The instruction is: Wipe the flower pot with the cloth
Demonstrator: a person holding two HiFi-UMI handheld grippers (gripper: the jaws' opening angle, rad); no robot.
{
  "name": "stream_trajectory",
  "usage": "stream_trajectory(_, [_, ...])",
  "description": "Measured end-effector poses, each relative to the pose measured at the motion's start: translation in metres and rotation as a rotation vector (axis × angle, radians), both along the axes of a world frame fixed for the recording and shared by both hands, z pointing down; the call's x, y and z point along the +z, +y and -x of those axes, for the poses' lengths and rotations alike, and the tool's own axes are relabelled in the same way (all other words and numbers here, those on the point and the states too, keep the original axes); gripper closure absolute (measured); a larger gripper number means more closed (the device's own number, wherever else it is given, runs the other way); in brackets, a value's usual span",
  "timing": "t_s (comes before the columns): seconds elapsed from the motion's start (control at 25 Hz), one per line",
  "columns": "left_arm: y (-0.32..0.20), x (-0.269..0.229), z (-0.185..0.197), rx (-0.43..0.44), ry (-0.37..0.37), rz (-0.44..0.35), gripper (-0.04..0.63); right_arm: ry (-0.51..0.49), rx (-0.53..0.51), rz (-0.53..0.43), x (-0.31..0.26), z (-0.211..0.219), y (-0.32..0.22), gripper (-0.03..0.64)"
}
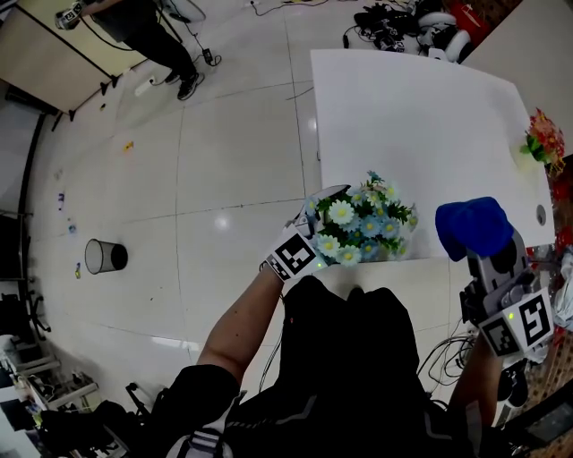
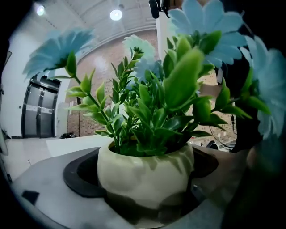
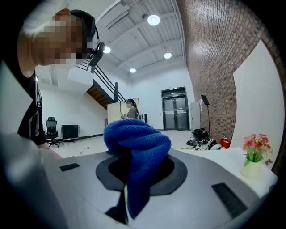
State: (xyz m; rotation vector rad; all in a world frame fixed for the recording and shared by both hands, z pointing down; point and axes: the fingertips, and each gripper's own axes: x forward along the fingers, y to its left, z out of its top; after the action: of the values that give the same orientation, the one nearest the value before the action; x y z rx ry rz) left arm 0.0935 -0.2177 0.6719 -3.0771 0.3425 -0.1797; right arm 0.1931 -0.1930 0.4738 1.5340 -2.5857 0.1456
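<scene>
A cream flower pot (image 2: 145,174) with green leaves and pale blue flowers (image 1: 363,219) sits clamped between the jaws of my left gripper (image 1: 320,215), held up at the near edge of the white table (image 1: 421,116). In the head view only the flowers show; the pot itself is hidden under them. My right gripper (image 1: 488,255) is shut on a bunched blue cloth (image 1: 474,226), lifted to the right of the plant and apart from it. The blue cloth (image 3: 136,147) droops over the jaws in the right gripper view.
A second small pot with red and pink flowers (image 1: 543,143) stands at the table's right edge. A black wire bin (image 1: 106,257) is on the tiled floor to the left. Cables and gear (image 1: 403,27) lie beyond the table. A person (image 1: 152,31) stands far back.
</scene>
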Motion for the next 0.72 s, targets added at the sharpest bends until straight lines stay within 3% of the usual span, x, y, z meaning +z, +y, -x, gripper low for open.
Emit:
stream_trajectory(0.12, [0.000,-0.002,0.001,-0.001,0.009,0.003,0.035,-0.019,-0.017,0.004,-0.005,0.008,-0.005,0.546])
stream_trajectory(0.44, [-0.001,-0.053,0.015,-0.019,0.116,0.138,0.038,-0.010,-0.004,-0.001,-0.041,0.000,-0.003,0.546])
stream_trajectory(0.72, [-0.011,-0.230,0.040,-0.029,0.246,0.151,0.038,-0.079,-0.011,-0.058,-0.143,0.008,-0.003,0.546])
